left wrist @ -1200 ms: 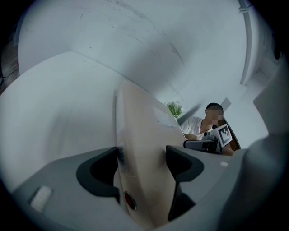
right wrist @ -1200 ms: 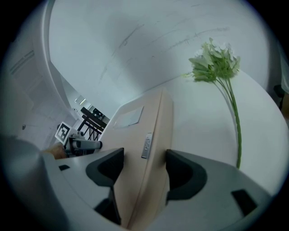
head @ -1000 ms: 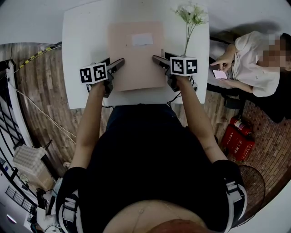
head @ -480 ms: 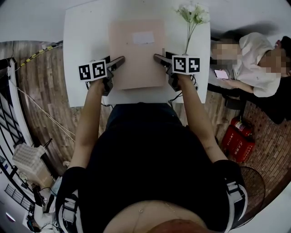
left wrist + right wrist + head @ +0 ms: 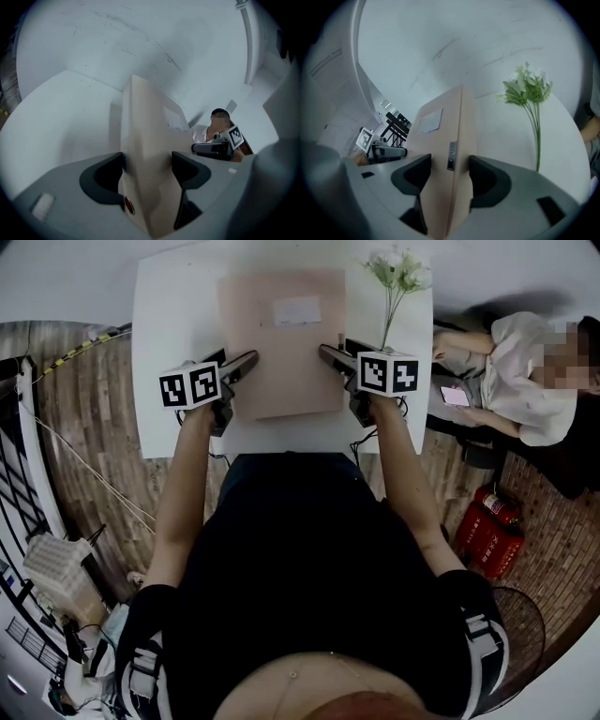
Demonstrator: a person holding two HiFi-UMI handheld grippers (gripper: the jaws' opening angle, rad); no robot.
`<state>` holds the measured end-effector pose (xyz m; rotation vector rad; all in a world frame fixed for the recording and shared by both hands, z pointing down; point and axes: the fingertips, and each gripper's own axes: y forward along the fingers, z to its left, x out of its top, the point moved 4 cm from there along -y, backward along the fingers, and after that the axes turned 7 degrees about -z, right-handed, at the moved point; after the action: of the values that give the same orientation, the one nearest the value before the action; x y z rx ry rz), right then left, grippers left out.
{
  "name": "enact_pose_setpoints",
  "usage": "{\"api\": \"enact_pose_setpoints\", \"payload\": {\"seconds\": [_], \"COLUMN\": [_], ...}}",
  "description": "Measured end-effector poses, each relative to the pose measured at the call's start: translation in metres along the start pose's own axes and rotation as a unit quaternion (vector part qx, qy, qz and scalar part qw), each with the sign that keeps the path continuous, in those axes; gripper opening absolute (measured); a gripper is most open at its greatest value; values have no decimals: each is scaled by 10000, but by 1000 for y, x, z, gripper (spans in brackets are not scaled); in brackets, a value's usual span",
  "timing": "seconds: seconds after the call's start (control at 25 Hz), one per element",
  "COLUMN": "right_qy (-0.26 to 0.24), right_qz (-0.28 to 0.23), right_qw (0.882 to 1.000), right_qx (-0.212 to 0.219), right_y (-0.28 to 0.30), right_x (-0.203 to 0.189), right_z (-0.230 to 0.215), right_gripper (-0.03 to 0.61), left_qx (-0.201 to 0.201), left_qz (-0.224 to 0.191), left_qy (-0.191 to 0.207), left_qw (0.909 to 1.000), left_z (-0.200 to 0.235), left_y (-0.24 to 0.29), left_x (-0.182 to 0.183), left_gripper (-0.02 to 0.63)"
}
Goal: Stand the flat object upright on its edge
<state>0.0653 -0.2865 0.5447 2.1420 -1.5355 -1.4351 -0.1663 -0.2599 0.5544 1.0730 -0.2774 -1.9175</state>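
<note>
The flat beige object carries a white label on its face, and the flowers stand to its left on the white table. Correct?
No: the flowers stand to the right of the flat beige object on the white table, as the head view shows. The white label on its face is as stated.

White flowers [image 5: 398, 270] stood on my white bench [image 5: 159, 352]. Beside me, a person [image 5: 525, 381] sat holding a phone [image 5: 454, 395].
</note>
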Motion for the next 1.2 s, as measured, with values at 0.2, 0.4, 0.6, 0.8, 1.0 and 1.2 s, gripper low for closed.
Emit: {"api": "enact_pose_setpoints", "payload": {"seconds": [0.2,0.4,0.6,0.8,1.0,1.2], "right_qy": [-118,-420,-674,-909,-1116,-1513], "right_qz": [-242,-530,-756,-969,-1166,-1384], "right_qw": [9996,9977,9948,9908,9865,9785], "right_qx": [17,81,124,240,285,211], "right_y": [-10,-23,-33,-36,-40,-45], "right_x": [15,32,42,48,52,54], "right_z": [5,1,4,8,13,18], "right_gripper": [261,259,258,256,255,253], "left_qx": [-41,34,107,152,142,129], "left_qz": [-289,-471,-751,-1075,-1347,-1637], "left_qy": [161,546,819,1109,1378,1639], "left_qw": [9994,9974,9938,9879,9812,9727], "left_z": [-11,-28,-39,-44,-48,-52], "left_y": [-6,1,-4,-8,-14,-16], "left_x": [12,23,31,35,41,40], "left_gripper": [334,334,334,333,333,331]}}
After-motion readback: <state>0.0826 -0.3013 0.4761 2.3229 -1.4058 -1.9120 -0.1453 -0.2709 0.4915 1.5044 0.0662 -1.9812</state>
